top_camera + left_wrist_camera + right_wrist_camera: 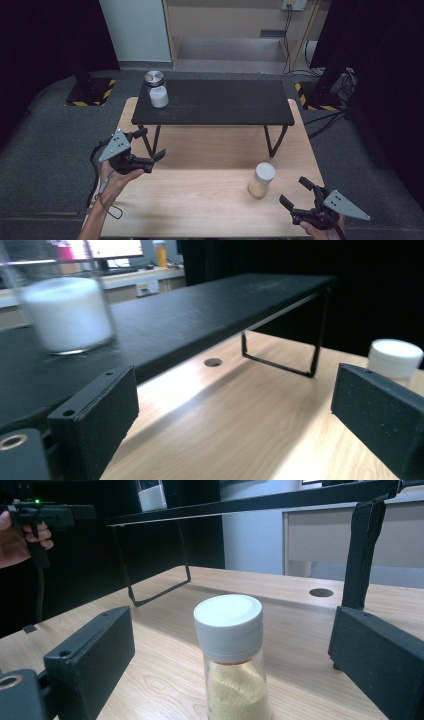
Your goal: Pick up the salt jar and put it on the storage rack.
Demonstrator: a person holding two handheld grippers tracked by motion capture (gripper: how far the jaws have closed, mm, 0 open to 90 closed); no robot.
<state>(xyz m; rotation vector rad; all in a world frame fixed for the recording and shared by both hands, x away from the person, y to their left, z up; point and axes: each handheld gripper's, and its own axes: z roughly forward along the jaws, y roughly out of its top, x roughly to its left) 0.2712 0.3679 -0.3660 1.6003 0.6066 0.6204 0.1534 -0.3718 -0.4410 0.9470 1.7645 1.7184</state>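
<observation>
On the wooden table (200, 205) stands a black low shelf (215, 102). A glass jar with a silver lid and white filling (157, 90) sits on the shelf's left end; in the left gripper view this jar (67, 312) is blurred at upper left. A white-lidded jar of yellowish powder (262, 180) stands on the table at front right. My left gripper (151, 144) hangs open before the shelf's left leg, holding nothing. My right gripper (296, 192) is open just right of the powder jar (232, 650), which stands ahead between the jaws, untouched.
A round cable hole (213, 362) lies in the tabletop under the shelf. Black stands with yellow-striped feet (92, 92) flank the table on the dark carpet. Cables (325, 120) run on the floor at right. The other hand and its gripper (30, 520) appear far left in the right gripper view.
</observation>
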